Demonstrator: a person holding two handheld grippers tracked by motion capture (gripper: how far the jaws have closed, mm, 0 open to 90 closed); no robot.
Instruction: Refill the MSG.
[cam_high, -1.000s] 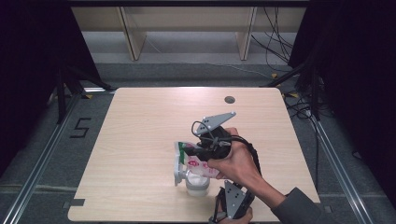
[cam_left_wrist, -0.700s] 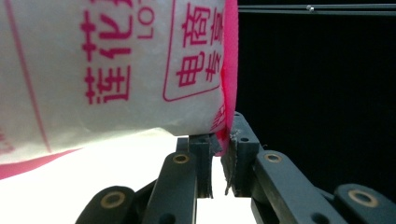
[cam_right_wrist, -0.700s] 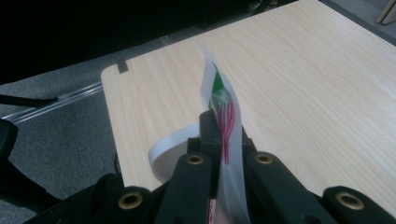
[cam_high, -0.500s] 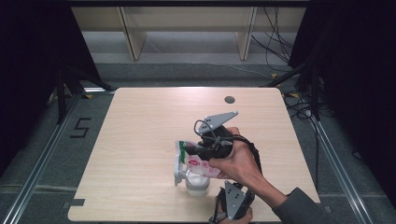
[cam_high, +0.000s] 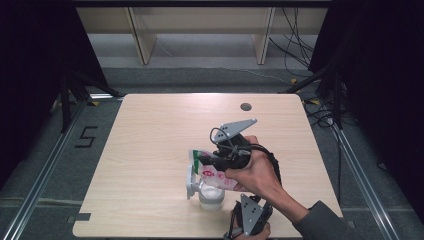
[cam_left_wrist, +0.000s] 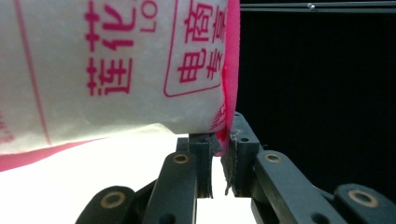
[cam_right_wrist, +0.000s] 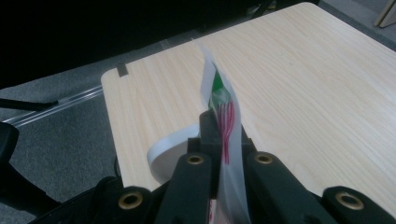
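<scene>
Nothing shifted since before: pouch (cam_high: 212, 172) over cup (cam_high: 210, 195), pinched by both tools (cam_high: 220, 159) (cam_left_wrist: 219, 161).

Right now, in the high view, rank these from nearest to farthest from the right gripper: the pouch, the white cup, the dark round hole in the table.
1. pouch: held in the right gripper, at its fingers.
2. white cup: just below the pouch, toward the table's near edge.
3. dark round hole: near the far edge.
</scene>
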